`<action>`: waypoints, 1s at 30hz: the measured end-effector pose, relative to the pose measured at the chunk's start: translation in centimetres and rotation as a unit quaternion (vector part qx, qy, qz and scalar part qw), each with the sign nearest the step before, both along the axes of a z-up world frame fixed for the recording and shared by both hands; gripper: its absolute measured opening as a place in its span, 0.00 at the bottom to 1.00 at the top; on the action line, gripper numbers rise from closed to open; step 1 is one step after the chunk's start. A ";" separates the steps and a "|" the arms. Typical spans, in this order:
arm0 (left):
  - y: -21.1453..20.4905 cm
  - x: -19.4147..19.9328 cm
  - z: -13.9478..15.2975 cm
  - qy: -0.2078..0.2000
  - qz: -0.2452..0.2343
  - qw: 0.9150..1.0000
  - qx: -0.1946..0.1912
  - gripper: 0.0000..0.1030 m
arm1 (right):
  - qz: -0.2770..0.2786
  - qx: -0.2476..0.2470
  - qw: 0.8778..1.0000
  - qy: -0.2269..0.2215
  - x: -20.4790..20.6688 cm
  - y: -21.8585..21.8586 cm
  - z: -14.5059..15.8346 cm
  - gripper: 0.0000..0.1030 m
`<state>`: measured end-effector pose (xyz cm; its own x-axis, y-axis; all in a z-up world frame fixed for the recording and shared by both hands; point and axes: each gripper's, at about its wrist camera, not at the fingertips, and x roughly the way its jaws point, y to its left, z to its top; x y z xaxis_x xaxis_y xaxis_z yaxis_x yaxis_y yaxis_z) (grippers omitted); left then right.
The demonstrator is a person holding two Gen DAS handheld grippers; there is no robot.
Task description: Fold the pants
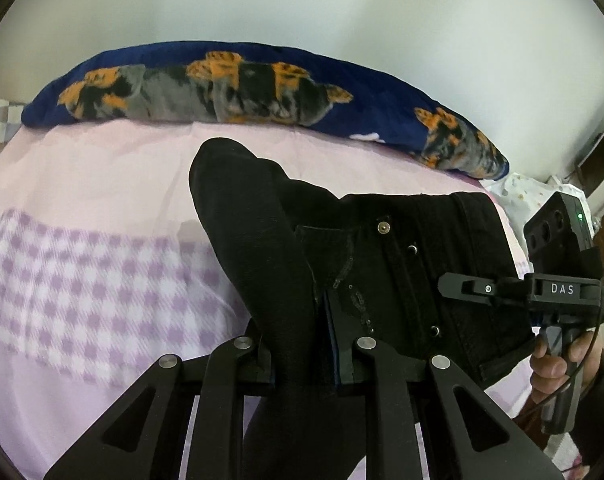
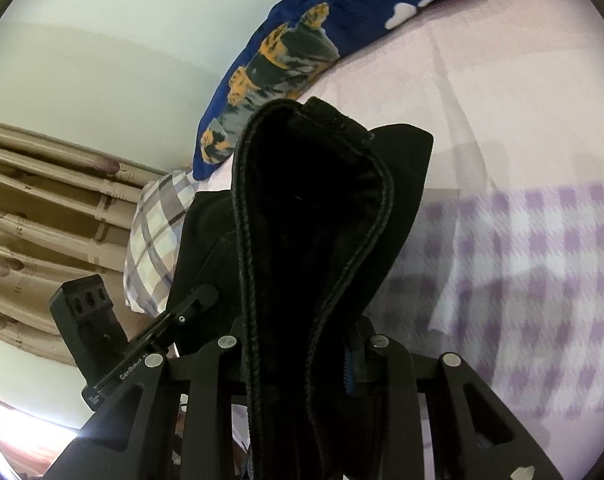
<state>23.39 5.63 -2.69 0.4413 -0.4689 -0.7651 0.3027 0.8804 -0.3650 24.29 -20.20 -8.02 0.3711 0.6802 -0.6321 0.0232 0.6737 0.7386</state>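
The black pants (image 1: 382,264) hang lifted over the bed, and their waist, with its metal button and rivets, stretches between both grippers. My left gripper (image 1: 302,360) is shut on a bunched fold of the fabric, and a rolled leg part rises ahead of it. At the right, my right gripper (image 1: 466,288) is clamped on the pants' far edge, with a person's hand (image 1: 554,364) on its handle. In the right wrist view my right gripper (image 2: 302,348) is shut on a stitched loop of the pants (image 2: 322,200). The left gripper (image 2: 198,300) bites the cloth at lower left.
Below lies a pink bed sheet (image 1: 82,184) with a purple check band (image 2: 542,260). A blue blanket with orange and grey print (image 1: 222,84) runs along the wall side. A checked pillow (image 2: 158,232) and beige curtains (image 2: 42,220) are beyond the bed's end.
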 end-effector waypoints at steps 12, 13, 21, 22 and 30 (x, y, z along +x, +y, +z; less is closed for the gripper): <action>0.3 8.2 -2.4 -0.011 0.016 1.000 -0.001 0.18 | 0.003 -0.009 1.000 -0.013 7.0 -0.6 -0.6 0.26; 0.5 8.5 -2.7 -0.011 0.018 1.000 -0.002 0.18 | 0.003 -0.010 1.000 -0.015 7.4 -0.7 -0.8 0.26; 2.9 9.9 -8.0 0.022 0.050 0.998 0.006 0.32 | -0.016 -0.112 0.993 -0.035 7.2 -0.8 -3.8 0.41; 3.1 9.9 -8.5 0.024 0.054 0.998 0.009 0.37 | -0.014 -0.121 0.992 -0.044 7.1 -0.7 -3.7 0.41; 2.3 9.0 -8.9 -0.007 0.065 0.996 0.057 0.50 | -0.009 -0.181 0.981 -0.069 6.4 0.3 -3.0 0.46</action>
